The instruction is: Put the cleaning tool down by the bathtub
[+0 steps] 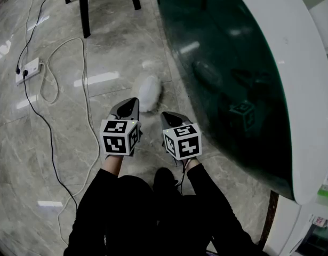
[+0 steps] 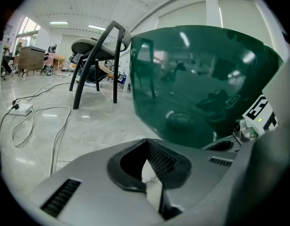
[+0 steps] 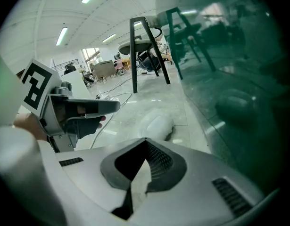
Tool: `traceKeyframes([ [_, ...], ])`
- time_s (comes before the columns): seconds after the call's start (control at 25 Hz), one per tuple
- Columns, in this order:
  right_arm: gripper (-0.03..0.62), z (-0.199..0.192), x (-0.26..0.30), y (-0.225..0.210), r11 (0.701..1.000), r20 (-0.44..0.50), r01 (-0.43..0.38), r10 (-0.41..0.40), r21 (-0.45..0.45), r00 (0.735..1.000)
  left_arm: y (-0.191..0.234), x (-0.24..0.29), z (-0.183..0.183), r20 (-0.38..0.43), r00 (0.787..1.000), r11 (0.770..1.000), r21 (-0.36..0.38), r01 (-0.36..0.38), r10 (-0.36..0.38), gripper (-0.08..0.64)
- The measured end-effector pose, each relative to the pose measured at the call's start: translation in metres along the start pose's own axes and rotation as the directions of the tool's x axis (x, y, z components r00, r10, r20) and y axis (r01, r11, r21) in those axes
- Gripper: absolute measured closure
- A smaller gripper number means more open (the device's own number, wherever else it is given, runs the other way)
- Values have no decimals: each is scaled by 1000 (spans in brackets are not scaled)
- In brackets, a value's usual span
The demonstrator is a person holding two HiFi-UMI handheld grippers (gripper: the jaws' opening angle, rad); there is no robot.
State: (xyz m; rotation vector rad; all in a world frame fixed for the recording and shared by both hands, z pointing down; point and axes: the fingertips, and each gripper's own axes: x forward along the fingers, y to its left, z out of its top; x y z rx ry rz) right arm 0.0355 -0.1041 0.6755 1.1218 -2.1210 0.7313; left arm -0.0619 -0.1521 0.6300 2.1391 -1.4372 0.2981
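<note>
The cleaning tool [image 1: 149, 92], a white fluffy pad, lies on the marble floor close to the bathtub's [image 1: 233, 73] dark green side. It also shows in the right gripper view, cleaning tool [image 3: 156, 125], just beyond the jaws. My left gripper [image 1: 130, 104] hovers right behind the pad, shut with nothing in it. My right gripper [image 1: 170, 117] hangs beside it, nearer the tub, jaws together and empty. In the left gripper view the closed left gripper [image 2: 147, 144] points at the bathtub [image 2: 196, 79]; the pad is mostly hidden behind the jaws. The right gripper [image 3: 145, 144] faces along the bathtub [image 3: 229, 79].
A white power strip [image 1: 28, 70] with a black cord and a looping white cable [image 1: 52, 84] lies on the floor at left. Black chair legs [image 1: 85, 9] stand at the back. The tub's white rim [image 1: 308, 89] curves along the right.
</note>
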Motion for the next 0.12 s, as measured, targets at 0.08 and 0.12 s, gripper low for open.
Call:
traceKeyframes([
  [0.08,592,-1,1,0,1000,-1,0,0,4,1000,1,0,0,-2,1000,1000,1,0,0,552],
  [0.12,592,-1,1,0,1000,-2,1,-1,5,1000,2,0,0,-3,1000,1000,2,0,0,552],
])
